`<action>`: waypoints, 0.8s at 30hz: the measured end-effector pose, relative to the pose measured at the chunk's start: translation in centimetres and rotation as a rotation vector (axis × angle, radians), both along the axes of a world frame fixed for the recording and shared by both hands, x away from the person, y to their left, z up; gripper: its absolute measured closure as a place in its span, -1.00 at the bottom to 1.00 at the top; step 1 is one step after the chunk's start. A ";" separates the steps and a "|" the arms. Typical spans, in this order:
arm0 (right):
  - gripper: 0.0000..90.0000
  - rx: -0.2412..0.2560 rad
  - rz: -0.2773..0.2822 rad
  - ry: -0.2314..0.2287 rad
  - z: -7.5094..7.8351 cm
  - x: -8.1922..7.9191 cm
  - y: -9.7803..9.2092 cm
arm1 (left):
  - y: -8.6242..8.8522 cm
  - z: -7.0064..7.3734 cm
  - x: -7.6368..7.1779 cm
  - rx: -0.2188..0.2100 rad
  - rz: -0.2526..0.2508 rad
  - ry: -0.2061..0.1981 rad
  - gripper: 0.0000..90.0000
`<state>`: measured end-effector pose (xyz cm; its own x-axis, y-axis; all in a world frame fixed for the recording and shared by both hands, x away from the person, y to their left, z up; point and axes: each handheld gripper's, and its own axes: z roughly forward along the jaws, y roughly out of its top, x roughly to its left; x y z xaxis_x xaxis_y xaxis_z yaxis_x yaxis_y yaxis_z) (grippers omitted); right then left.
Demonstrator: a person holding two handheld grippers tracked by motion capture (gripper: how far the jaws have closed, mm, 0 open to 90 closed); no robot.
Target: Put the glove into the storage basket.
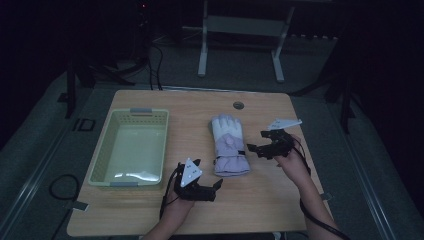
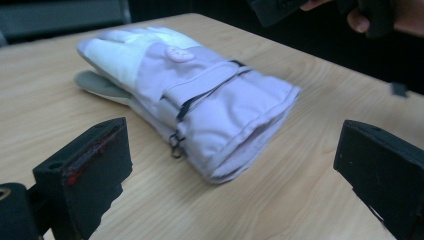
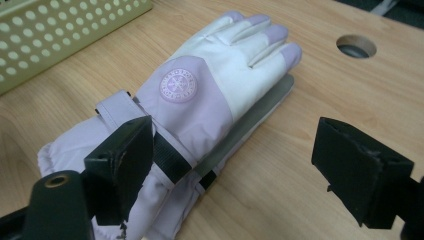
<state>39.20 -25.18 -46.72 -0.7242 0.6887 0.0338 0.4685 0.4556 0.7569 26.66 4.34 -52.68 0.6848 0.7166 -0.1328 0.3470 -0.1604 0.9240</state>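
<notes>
A lilac and white winter glove (image 1: 228, 145) lies flat on the wooden table (image 1: 260, 195), fingers pointing away from me, cuff toward me. In the left gripper view the glove (image 2: 200, 95) has its cuff end nearest, and my left gripper (image 2: 240, 170) is open a short way in front of it, holding nothing. My left gripper (image 1: 212, 187) sits below and left of the cuff. My right gripper (image 1: 255, 142) is open just right of the glove's wrist. In the right gripper view the glove (image 3: 200, 95) lies ahead of the open right gripper (image 3: 235, 170), with one jaw over its strap.
A pale green perforated basket (image 1: 131, 147) stands empty on the table's left half; its wall (image 3: 60, 30) is seen in the right gripper view. A round cable hole (image 1: 238, 105) lies beyond the glove's fingertips. Table legs and cables stand on the dark floor behind.
</notes>
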 end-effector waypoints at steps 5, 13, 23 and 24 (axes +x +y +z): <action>-0.69 0.053 -0.020 0.045 0.0 -0.3 -0.6 | -0.7 1.2 0.8 0.015 -0.022 0.027 -0.95; -0.71 0.108 -0.030 0.050 0.0 -0.1 -1.3 | -1.9 2.4 3.4 0.069 -0.011 0.037 -0.95; -0.52 0.065 -0.060 0.048 -1.6 1.7 -0.4 | -2.5 3.5 7.5 0.099 -0.005 0.061 -0.71; -0.50 0.053 -0.061 0.044 -1.7 1.9 -0.1 | -2.6 3.5 7.9 0.105 -0.002 0.072 -0.66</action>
<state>41.07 -25.29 -48.42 -0.6778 0.7281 0.1020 0.5273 0.3848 0.7575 34.57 1.76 -49.23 0.6776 0.7276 -0.1065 0.4117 -0.2554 0.8748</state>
